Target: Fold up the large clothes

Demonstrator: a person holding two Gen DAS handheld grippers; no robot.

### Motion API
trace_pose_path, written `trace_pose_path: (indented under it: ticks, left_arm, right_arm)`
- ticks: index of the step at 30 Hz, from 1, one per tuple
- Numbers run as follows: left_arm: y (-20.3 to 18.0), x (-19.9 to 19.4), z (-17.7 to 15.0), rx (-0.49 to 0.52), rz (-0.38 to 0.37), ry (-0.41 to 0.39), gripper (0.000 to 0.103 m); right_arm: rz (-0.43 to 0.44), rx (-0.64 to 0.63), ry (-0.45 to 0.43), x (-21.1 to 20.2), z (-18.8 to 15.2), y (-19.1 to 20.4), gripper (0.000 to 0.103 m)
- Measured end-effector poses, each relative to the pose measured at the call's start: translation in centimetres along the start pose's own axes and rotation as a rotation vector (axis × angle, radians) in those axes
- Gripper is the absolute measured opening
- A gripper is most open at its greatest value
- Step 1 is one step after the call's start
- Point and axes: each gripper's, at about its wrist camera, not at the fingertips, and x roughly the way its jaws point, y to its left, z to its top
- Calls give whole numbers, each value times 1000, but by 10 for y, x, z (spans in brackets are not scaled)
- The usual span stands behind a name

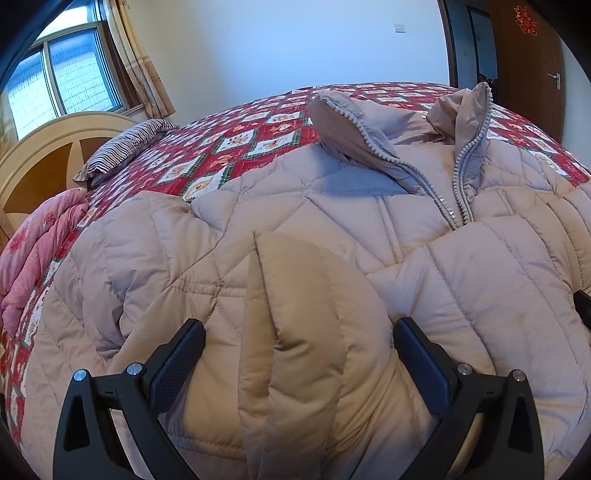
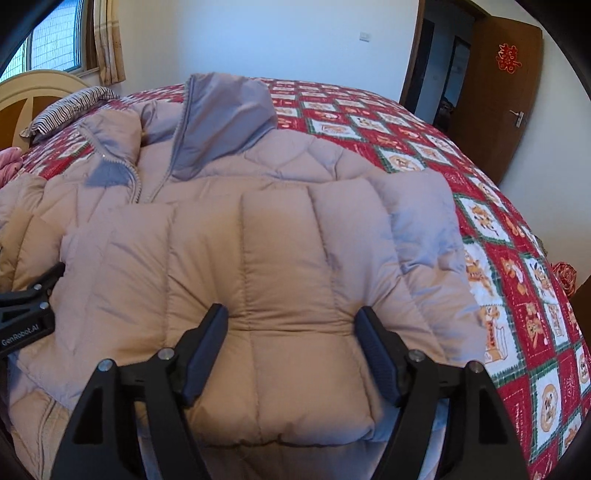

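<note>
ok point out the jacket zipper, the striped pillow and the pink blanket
beige quilted jacket's zipper (image 1: 458,184): left wrist view, on the teeth below the collar
dark striped pillow (image 1: 125,149): left wrist view, mid-cover
pink floral blanket (image 1: 33,254): left wrist view, on the folded bulk

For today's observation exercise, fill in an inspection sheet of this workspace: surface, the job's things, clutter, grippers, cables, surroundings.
Surface: bed with a red patterned quilt.
Job's things: one beige padded jacket lying front up, zip partly open at the collar, sleeves folded across the body.
Clutter: striped pillow and pink duvet by the headboard.
Grippers: left gripper open, jaws either side of a raised sleeve fold; right gripper open, jaws straddling a padded section, which puckers between the fingers.
Cables: nothing seen.
Surroundings: window with curtain, wall switch, open brown door with a red decoration.
</note>
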Motion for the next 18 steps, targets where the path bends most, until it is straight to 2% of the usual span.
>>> trace_pose_path:
  ticks: [5, 7, 9, 11, 13, 15, 18]
  left_arm:
    - [-1, -4, 2, 17, 18, 0, 102]
    - [1, -15, 11, 27, 34, 25, 102]
    - [9, -34, 23, 7, 3, -20, 102]
    - [17, -55, 41, -26, -20, -98, 102]
    - [20, -61, 60, -68, -45, -138, 102]
    - [13, -43, 73, -82, -65, -103, 102]
    - [-6, 1, 71, -49, -14, -6, 102]
  right_arm:
    - [2, 4, -6, 0, -2, 0, 75]
    - [12, 1, -4, -4, -1, 0, 75]
    - [36, -13, -5, -15, 4, -4, 74]
    - [68, 16, -95, -41, 12, -18, 74]
    - [68, 71, -194, -61, 28, -40, 74]
    - [32, 132, -233, -57, 44, -62, 74]
    - [32, 202, -181, -23, 59, -88, 68]
